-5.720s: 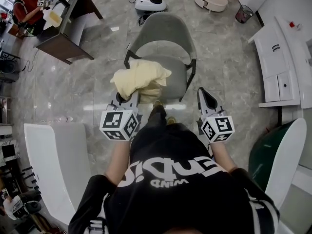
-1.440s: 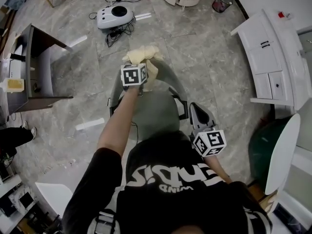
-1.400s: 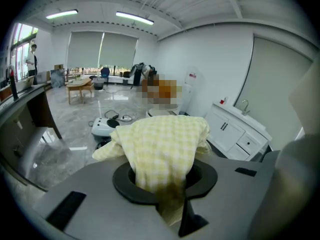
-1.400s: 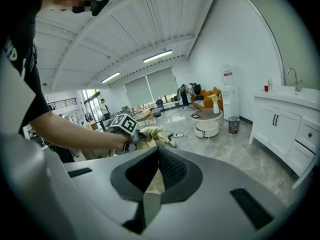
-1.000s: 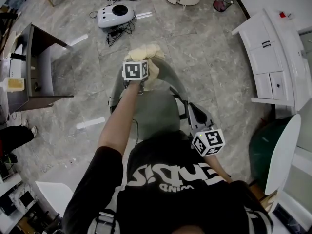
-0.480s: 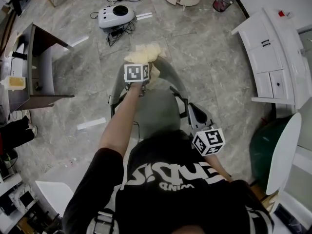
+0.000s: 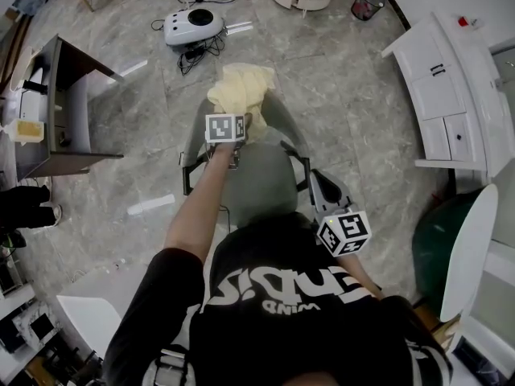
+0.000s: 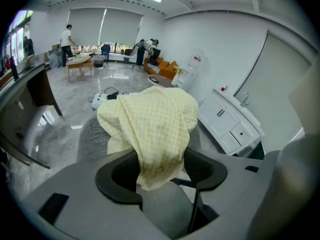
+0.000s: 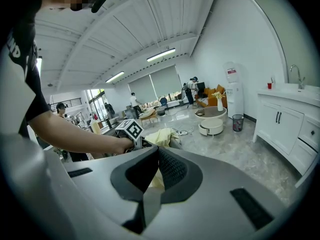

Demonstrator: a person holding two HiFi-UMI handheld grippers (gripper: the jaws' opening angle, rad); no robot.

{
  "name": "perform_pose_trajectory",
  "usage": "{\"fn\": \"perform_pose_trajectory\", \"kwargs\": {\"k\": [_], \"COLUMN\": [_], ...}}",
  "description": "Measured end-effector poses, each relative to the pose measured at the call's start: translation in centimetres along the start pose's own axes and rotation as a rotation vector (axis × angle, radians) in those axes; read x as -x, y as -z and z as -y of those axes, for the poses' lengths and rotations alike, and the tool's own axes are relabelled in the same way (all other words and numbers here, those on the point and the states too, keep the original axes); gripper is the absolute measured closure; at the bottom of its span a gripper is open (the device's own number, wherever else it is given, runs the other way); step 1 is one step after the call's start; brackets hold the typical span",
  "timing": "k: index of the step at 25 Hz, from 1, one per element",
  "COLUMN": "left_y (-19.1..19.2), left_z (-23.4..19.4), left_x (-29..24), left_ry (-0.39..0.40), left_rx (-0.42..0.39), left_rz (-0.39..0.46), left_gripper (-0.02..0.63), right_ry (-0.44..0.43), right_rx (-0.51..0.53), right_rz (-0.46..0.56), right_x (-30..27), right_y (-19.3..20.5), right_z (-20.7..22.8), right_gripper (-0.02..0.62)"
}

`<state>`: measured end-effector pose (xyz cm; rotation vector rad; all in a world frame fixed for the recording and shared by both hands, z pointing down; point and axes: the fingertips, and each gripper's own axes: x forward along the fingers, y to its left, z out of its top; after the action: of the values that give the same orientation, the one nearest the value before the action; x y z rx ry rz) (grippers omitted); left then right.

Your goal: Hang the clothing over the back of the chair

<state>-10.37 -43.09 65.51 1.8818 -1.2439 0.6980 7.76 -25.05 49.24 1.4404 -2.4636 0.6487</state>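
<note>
The left gripper (image 7: pixel 229 119) reaches over the seat to the chair's back. Its jaws are opening and stand wide apart. In the left gripper view (image 8: pixel 160 170) the lower flap of the clothing (image 8: pixel 155 124) hangs down between them, and neither pad seems to press on it. The right gripper (image 7: pixel 323 187) hangs low by the seat's right edge, well apart from the cloth. Its jaws are pressed together with nothing between them (image 9: pixel 156 156). The yellow seen past them there is the clothing (image 9: pixel 161 136), farther off.

The pale yellow checked clothing (image 7: pixel 240 87) lies bunched over the top edge of the chair (image 7: pixel 261 175) back. One flap falls on the seat side, and the rest goes over the far side, where the views hide how far down it reaches.

The step in hand looks like the release. To do it well, let the jaws clear the flap fully, then draw the left gripper straight back over the seat so no pad catches the hem and drags it off the edge. The cloth sits heaped, not spread, so it may slide. Check that enough hangs on each side of the top edge, and tug one side down if it does not.

Count: one piece of clothing, one chair, two grippers.
</note>
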Motion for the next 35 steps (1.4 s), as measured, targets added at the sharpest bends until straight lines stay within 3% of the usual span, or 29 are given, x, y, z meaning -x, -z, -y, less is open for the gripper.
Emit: {"fn": "perform_pose_trajectory", "kwargs": {"k": [10, 16, 19, 27, 35], "left_y": [2.4, 3.2, 3.4, 2.3, 3.3], "left_z": [0.6, 1.7, 2.4, 6.0, 7.8], "left_x": [3.6, 7.3, 9.5, 17.3, 24.6], "left_ry": [-0.011, 0.003, 0.010, 0.084, 0.117], "left_rx": [-0.007, -0.020, -0.041, -0.077, -0.048], "left_rz": [0.051, 0.124, 0.166, 0.332, 0.526], "left_gripper": [0.350, 0.533, 0.580, 0.589, 0.589], "right_ry": [-0.034, -0.067, -0.083, -0.111, -0.129], "right_rx": [0.022, 0.050, 0.064, 0.098, 0.117], "right_rz": [0.015, 0.029, 0.041, 0.069, 0.115], "right_x": [1.3, 1.4, 1.4, 1.6, 2.0], "right_y": [0.4, 0.3, -0.2, -1.3, -2.8], "right_z": [-1.6, -2.6, -3.1, -3.7, -3.4], "right_gripper": [0.581, 0.581, 0.581, 0.581, 0.581]}}
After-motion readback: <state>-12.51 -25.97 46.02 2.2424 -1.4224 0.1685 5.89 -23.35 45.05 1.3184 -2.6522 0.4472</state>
